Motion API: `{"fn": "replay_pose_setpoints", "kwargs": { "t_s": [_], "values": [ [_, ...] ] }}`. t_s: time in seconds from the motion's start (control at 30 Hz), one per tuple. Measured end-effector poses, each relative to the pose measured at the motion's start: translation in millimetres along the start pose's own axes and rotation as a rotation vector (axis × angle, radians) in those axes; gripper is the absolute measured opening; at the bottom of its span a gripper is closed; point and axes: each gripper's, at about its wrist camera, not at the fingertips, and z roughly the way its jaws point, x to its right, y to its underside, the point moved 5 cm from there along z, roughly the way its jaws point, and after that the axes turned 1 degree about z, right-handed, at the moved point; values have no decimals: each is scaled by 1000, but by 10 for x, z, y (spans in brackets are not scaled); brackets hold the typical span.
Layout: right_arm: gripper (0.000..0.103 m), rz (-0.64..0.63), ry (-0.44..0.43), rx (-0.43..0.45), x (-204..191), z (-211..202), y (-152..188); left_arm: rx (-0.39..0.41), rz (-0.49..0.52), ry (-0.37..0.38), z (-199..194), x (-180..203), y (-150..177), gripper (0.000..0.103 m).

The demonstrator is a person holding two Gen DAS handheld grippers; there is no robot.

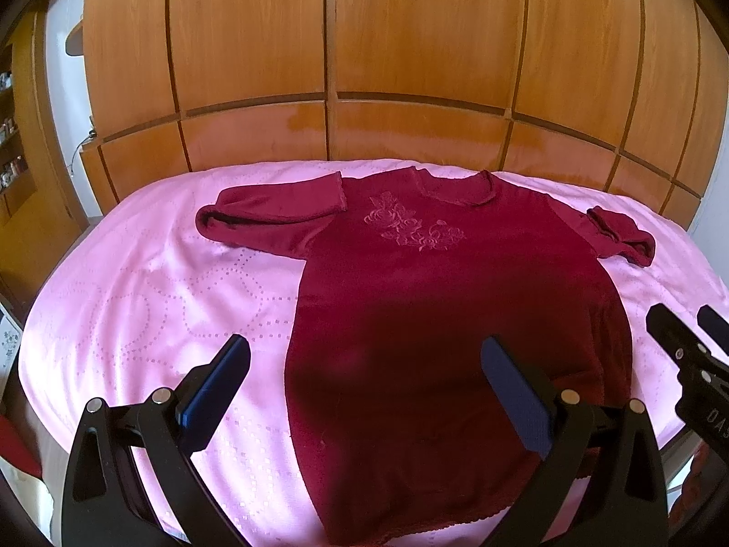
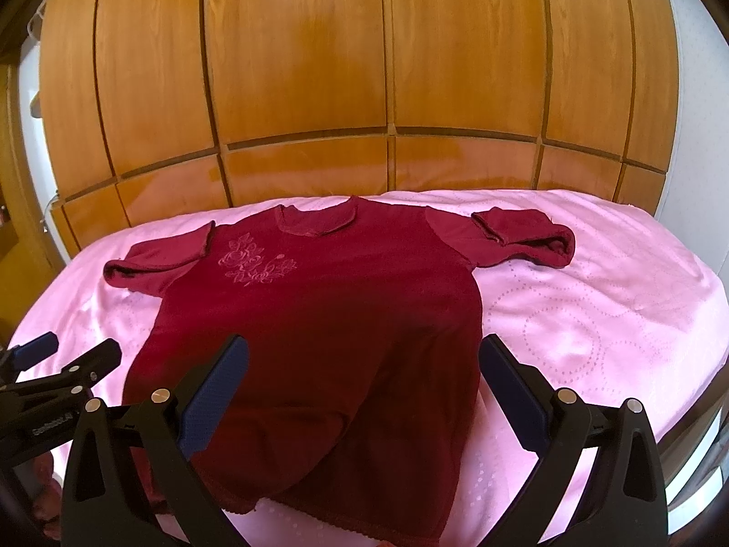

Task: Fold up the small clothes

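Observation:
A dark red short-sleeved top (image 1: 433,282) (image 2: 319,319) with a flower embroidery on the chest lies flat, face up, on a pink bedspread (image 1: 150,301) (image 2: 592,319), neck toward the wooden wall. Both sleeves are spread out to the sides. My left gripper (image 1: 364,355) hovers open above the hem's left part, nothing between its blue pads. My right gripper (image 2: 362,355) hovers open above the hem's right part, also empty. Each gripper shows at the edge of the other's view: the right gripper (image 1: 683,323), the left gripper (image 2: 77,346).
A wall of wooden cupboard doors (image 1: 346,59) (image 2: 364,68) stands right behind the bed. Shelves with small items (image 1: 11,150) are at the far left. The bed's near edge (image 2: 692,415) drops off at the lower right.

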Motion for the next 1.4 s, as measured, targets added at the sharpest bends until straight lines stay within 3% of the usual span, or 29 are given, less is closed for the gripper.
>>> {"fn": "replay_pose_setpoints", "kwargs": {
  "t_s": [0.13,0.27,0.33,0.43,0.5,0.63,0.7,0.77,0.83,0.97,1.1,1.23,1.4],
  "values": [
    [100,2,10,40,143,-36,-87,-111,-4,121,174,-43,29,101],
    [100,34,-48,139,397,-134,-212,-185,-218,264,382,-348,133,101],
    [100,41,-16,149,571,-143,-214,-201,-291,277,466,-460,207,101],
    [100,55,30,34,826,9,-69,-217,-325,254,594,-623,326,101],
    [100,123,-17,-11,973,75,69,-199,-323,232,626,-736,387,101],
    [100,272,-118,-138,1164,247,389,-226,-329,318,682,-832,506,101],
    [93,323,-175,-182,1191,319,511,-222,-343,393,635,-859,565,101],
    [70,370,-242,-220,1182,369,598,-220,-358,461,614,-821,609,101],
    [61,427,-308,-258,1160,426,675,-225,-364,502,611,-788,652,100],
    [54,439,-372,-318,1078,501,848,-232,-304,566,562,-647,739,98],
    [54,485,-397,-372,1053,565,986,-289,-256,605,602,-528,831,87],
    [42,602,-474,-403,1112,612,1082,-328,-310,649,644,-542,921,80],
    [42,650,-543,-450,1050,669,1185,-350,-343,702,683,-563,969,71]
  ]
}}
